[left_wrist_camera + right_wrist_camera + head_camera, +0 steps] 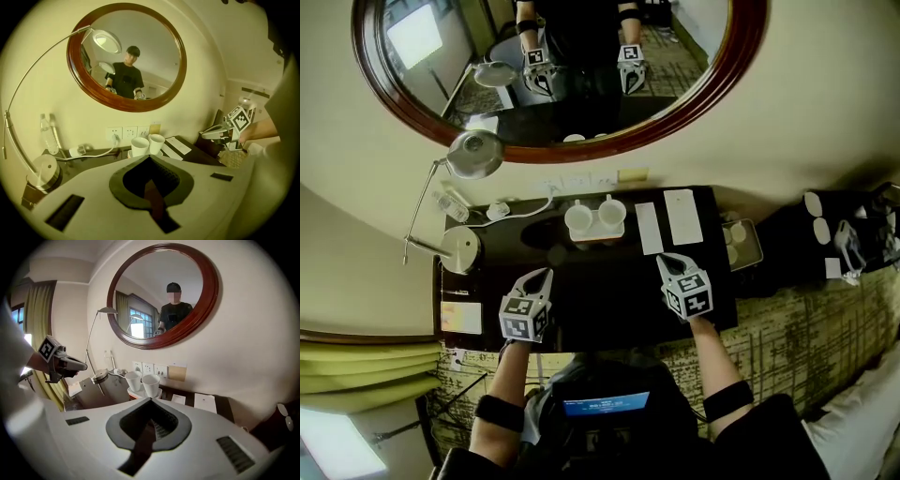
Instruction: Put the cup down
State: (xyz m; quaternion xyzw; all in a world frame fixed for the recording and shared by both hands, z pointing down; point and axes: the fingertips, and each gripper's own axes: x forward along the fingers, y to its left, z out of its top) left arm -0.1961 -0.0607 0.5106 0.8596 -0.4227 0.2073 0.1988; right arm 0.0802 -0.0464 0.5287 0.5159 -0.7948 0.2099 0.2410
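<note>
Two white cups (578, 217) (612, 212) stand side by side on a small tray (598, 234) at the back of the dark desk (600, 300). Both grippers hover over the desk's front half, apart from the cups and pointing toward them. My left gripper (542, 277) is shut with nothing in it; its closed tips (149, 158) sit below the cups (140, 146) in its own view. My right gripper (666, 262) is also shut and empty, with the cups (151, 384) just beyond its tips (151, 400).
A desk lamp with a round base (459, 248) and a long arm stands at the desk's left. White paper cards (682, 216) lie right of the cups. A cable and wall sockets (123, 132) sit behind them. An oval mirror (553, 155) hangs above. A side table (825, 234) lies further right.
</note>
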